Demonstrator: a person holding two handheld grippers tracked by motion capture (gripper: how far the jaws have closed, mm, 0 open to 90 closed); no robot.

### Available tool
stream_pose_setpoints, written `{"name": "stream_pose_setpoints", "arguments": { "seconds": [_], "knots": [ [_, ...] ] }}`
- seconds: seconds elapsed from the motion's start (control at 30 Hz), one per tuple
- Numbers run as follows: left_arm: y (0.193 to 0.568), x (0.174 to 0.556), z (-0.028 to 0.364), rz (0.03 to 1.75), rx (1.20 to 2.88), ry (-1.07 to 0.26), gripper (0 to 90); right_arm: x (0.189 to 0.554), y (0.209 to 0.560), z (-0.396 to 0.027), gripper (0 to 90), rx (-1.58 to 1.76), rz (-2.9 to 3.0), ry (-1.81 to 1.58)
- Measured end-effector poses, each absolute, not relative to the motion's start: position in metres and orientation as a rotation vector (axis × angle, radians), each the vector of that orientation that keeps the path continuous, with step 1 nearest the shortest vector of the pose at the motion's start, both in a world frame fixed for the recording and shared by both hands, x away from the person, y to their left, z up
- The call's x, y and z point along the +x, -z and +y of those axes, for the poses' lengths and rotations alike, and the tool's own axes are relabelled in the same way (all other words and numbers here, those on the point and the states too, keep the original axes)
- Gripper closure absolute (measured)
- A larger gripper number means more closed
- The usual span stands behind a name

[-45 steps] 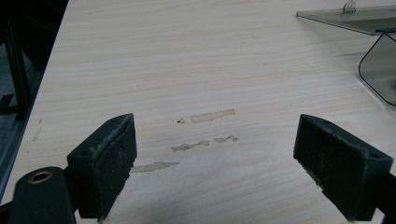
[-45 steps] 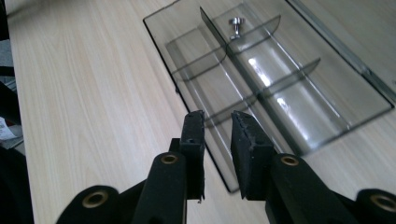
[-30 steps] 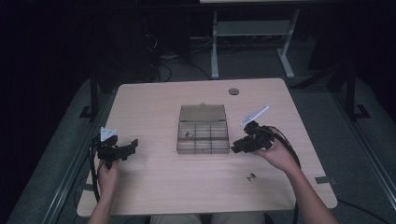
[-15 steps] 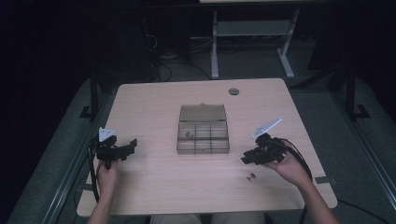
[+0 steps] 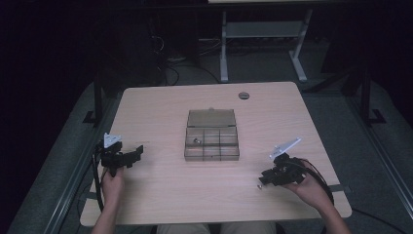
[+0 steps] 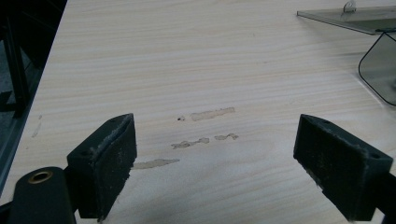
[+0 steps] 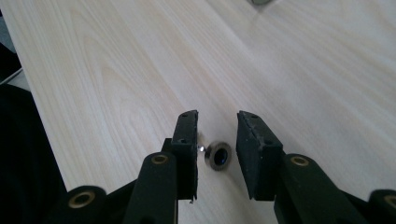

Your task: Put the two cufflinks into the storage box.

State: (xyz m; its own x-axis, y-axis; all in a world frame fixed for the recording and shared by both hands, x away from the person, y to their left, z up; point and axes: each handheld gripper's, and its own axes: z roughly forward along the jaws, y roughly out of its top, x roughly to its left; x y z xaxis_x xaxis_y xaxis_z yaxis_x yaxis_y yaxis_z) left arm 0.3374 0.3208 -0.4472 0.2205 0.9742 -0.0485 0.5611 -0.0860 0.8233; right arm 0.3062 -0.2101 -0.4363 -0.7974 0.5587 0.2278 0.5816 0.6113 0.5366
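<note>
Ring partly hidden between right gripper jaws, organizer box cut off

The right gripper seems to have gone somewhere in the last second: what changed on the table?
The right gripper swung away from the compartment box toward the person and down to a small metal ring, which now lies between its open jaws, ungripped. The left gripper, box and table stayed put.

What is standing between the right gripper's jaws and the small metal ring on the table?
Nothing visible. The right gripper is open, and the small metal ring lies on the bare table right between the two jaws, with a small gap on each side.
</note>
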Motion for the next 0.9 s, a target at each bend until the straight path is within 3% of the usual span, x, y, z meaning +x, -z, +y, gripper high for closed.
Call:
{"name": "stream_pose_setpoints", "arguments": {
  "seconds": [0.47,0.9],
  "knots": [
    [0.447,0.337,0.322,1.433,1.749,-0.706,12.8,0.299,0.448,-0.210,68.9,-0.998,-2.821,0.867],
    [0.447,0.337,0.322,1.435,1.745,-0.707,12.8,0.301,0.447,-0.209,79.2,-1.002,-2.850,0.835]
  ]
}}
